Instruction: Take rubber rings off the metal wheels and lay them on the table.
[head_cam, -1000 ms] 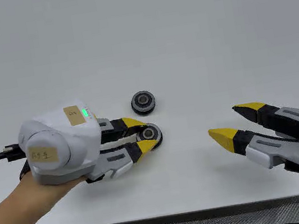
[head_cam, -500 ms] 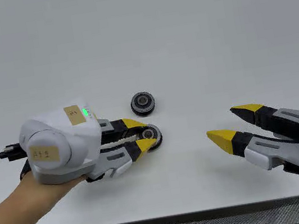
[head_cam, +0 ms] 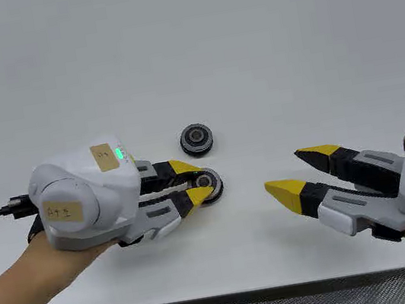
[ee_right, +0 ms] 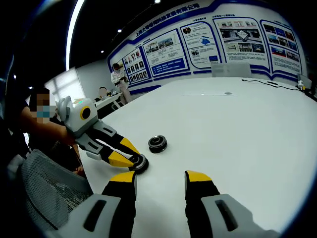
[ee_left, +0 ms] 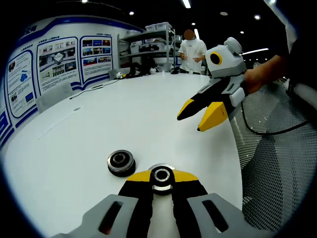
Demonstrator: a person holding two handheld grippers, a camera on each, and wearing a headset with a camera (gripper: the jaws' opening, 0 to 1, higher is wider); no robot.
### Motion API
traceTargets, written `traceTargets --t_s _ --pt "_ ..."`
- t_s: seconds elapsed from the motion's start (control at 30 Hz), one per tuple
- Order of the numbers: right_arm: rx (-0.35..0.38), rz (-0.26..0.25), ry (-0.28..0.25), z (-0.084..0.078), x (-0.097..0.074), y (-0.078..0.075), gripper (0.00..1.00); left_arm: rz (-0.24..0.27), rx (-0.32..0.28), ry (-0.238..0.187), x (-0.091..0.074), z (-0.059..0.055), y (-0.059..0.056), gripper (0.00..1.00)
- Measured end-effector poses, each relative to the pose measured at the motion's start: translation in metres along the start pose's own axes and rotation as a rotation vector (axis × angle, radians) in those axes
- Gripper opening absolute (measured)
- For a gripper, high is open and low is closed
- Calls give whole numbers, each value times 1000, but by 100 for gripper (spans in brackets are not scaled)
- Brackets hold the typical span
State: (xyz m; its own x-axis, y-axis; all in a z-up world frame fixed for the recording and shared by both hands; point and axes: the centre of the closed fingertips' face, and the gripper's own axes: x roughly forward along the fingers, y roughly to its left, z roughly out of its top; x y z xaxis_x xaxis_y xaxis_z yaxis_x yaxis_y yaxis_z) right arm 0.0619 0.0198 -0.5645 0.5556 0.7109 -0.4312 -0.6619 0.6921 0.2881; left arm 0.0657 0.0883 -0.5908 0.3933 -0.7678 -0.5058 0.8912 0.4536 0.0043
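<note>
Left tool [head_cam: 196,181] stays clamped narrow on near wheel [head_cam: 209,181], which sits on the counter [head_cam: 289,69]. Far wheel [head_cam: 196,138] lies just behind near wheel, untouched. Right tool [head_cam: 284,171], jaws wide and empty, has slid closer to near wheel. Ring probably still on, hard to tell; peeling looks next.

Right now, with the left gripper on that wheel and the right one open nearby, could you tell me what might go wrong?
1. The left gripper holds the nearer wheel only at its yellow tips, on a round rim; a pull could make it slip out.
2. Those jaws seem to press on the rubber ring itself, which may pin it.
3. The second wheel lies close behind; the open right gripper could knock it.
</note>
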Motion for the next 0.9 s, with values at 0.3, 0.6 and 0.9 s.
traceTargets --t_s 0.3,0.6,0.9 --pt "127 126 27 -4 28 38 41 -17 78 33 -1 -1 -1 13" --pt "293 138 20 2 43 39 43 -24 85 41 -2 -4 2 13" --pt "365 128 61 -4 53 37 40 -31 97 49 -3 -6 4 12"
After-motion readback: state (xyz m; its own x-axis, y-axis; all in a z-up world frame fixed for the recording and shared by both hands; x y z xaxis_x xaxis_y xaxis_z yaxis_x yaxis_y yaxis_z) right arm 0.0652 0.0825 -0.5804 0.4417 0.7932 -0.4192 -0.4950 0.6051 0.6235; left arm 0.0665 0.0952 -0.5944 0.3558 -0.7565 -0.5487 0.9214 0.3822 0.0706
